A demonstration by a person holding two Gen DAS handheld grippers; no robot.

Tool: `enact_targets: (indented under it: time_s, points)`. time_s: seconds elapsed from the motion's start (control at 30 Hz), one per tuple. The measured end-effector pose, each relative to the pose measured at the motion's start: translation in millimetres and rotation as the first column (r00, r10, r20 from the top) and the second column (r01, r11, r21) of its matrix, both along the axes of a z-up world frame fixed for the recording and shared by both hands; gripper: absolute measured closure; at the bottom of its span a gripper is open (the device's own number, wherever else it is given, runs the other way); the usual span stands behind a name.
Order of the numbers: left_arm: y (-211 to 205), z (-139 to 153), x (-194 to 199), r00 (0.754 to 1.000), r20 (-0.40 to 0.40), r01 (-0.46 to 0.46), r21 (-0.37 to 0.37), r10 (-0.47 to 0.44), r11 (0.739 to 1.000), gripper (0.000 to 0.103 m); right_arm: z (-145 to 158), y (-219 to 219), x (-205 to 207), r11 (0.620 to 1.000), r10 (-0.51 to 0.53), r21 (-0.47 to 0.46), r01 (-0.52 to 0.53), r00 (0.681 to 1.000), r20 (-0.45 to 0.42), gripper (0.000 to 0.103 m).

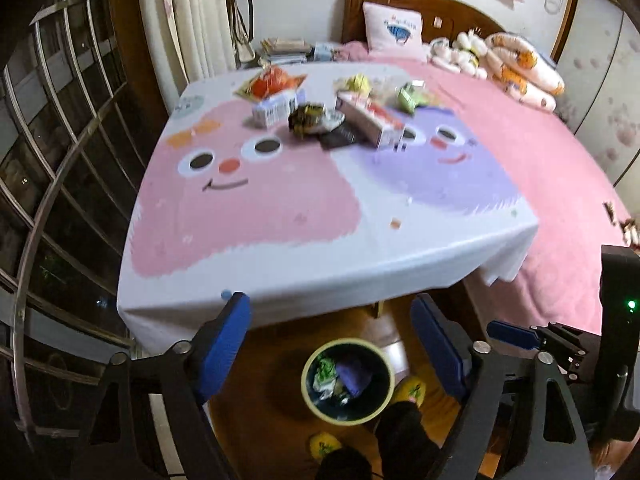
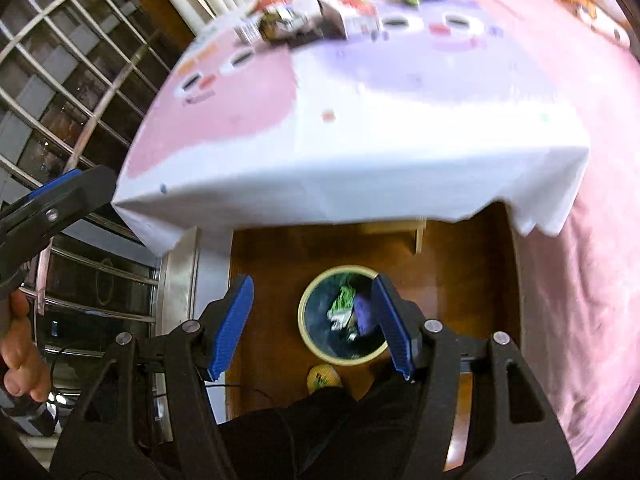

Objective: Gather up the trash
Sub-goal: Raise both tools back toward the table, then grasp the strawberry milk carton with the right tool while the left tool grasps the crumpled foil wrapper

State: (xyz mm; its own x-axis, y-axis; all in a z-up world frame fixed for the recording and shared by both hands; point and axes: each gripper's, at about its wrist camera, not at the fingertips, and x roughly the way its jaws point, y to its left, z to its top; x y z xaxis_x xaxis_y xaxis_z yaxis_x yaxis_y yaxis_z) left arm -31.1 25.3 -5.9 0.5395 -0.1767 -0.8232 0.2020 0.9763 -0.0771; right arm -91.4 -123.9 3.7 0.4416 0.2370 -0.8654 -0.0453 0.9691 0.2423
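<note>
A round bin (image 1: 384, 408) with a pale yellow rim stands on the wooden floor below the table's near edge; it holds green and purple wrappers. It also shows in the right wrist view (image 2: 308, 340). My left gripper (image 1: 332, 344) is open and empty above the bin. My right gripper (image 2: 314, 322) is open and empty, also above the bin. Trash lies at the table's far side: an orange wrapper (image 1: 276, 82), a white carton (image 1: 274, 110), a dark crumpled wrapper (image 1: 308, 118), a long box (image 1: 370, 118), a green packet (image 1: 410, 98).
The table (image 1: 320, 272) wears a cartoon-face cloth. A pink bed (image 1: 560, 200) lies to the right with pillows and plush toys. A barred window (image 1: 60, 160) is to the left. The person's legs and yellow slippers (image 1: 324, 444) stand by the bin.
</note>
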Motion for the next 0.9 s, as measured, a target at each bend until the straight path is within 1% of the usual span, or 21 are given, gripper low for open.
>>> enact_targets:
  time_s: [0.13, 0.3, 0.4, 0.47, 0.6, 0.67, 0.8, 0.9]
  points:
    - [7, 31, 4, 0.999, 0.039, -0.008, -0.029, 0.009, 1.000, 0.020, 39, 2, 4, 0.998, 0.020, -0.058, -0.017, 0.998, 0.063, 0.044]
    - [17, 57, 13, 0.996, 0.082, -0.018, -0.070, 0.024, 0.997, 0.020, 74, -1, 15, 0.996, 0.010, -0.093, 0.003, 0.991, 0.135, 0.044]
    - [21, 69, 24, 0.994, 0.105, -0.036, -0.081, 0.044, 0.996, 0.020, 84, 0, 28, 0.992, 0.009, -0.122, 0.011, 0.986, 0.167, 0.044]
    - [24, 74, 36, 0.992, 0.112, -0.054, -0.094, 0.065, 0.994, 0.020, 92, -2, 43, 0.991, 0.014, -0.134, 0.010, 0.984, 0.178, 0.044]
    - [26, 76, 68, 0.987, 0.118, -0.098, -0.109, 0.111, 0.989, 0.020, 98, -9, 81, 0.988, 0.027, -0.153, 0.002, 0.982, 0.187, 0.044]
    - [23, 73, 88, 0.984, 0.107, -0.130, -0.118, 0.143, 0.984, 0.020, 97, -14, 110, 0.986, 0.044, -0.165, -0.013, 0.981, 0.188, 0.044]
    - [13, 62, 138, 0.976, 0.069, -0.197, -0.123, 0.206, 0.973, 0.020, 88, -27, 169, 0.983, 0.086, -0.178, -0.054, 0.980, 0.178, 0.044]
    - [-2, 49, 180, 0.971, 0.034, -0.231, -0.111, 0.236, 0.967, 0.020, 75, -36, 219, 0.978, 0.131, -0.180, -0.106, 0.982, 0.136, 0.044]
